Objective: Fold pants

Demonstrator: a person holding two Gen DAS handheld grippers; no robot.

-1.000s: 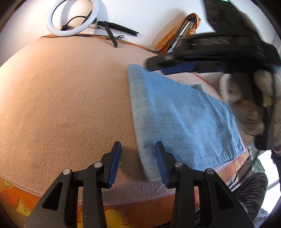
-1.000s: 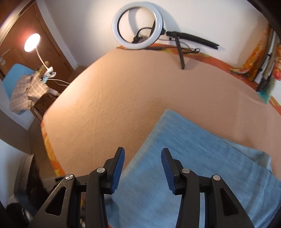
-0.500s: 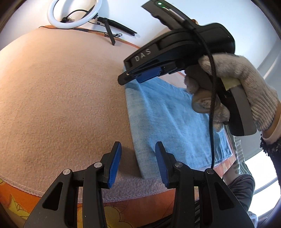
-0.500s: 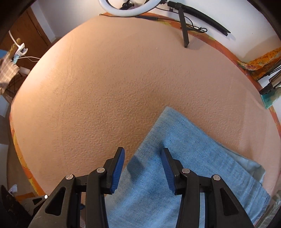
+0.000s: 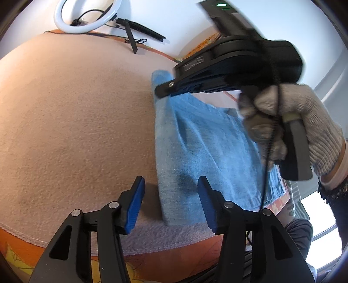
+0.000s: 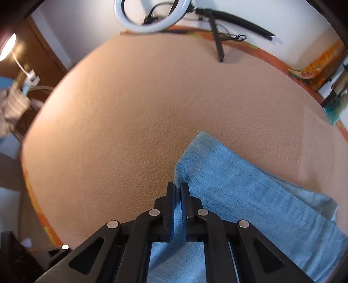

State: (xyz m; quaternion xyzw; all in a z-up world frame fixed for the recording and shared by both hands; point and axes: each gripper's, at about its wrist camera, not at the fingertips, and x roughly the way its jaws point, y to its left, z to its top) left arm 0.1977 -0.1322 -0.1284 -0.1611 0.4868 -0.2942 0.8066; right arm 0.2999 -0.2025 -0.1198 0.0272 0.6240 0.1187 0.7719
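A folded pair of light-blue denim pants [image 5: 208,152] lies on a peach fleece blanket [image 5: 76,119] covering a bed, toward its near right edge, seen from the left wrist camera. The left hand-held gripper [image 5: 169,204], black with blue pads, hovers at 6 o'clock with its jaws apart, having just widened; the near left corner of the pants lies between the pads without touching either. At 1 o'clock in the same view, a hand in a grey knit glove [image 5: 293,128] holds the right hand-held gripper [image 6: 178,191], which points steeply down at the far left corner of the pants. Its jaws have just closed, and the right wrist view shows the blue pads pinching a fold of denim along the garment's left edge, the cloth bunching up around them. A white ring light [image 6: 150,19] on a black stand lies at 12 o'clock against the white wall. An orange patterned sheet [image 5: 152,256] shows under the blanket's hem.
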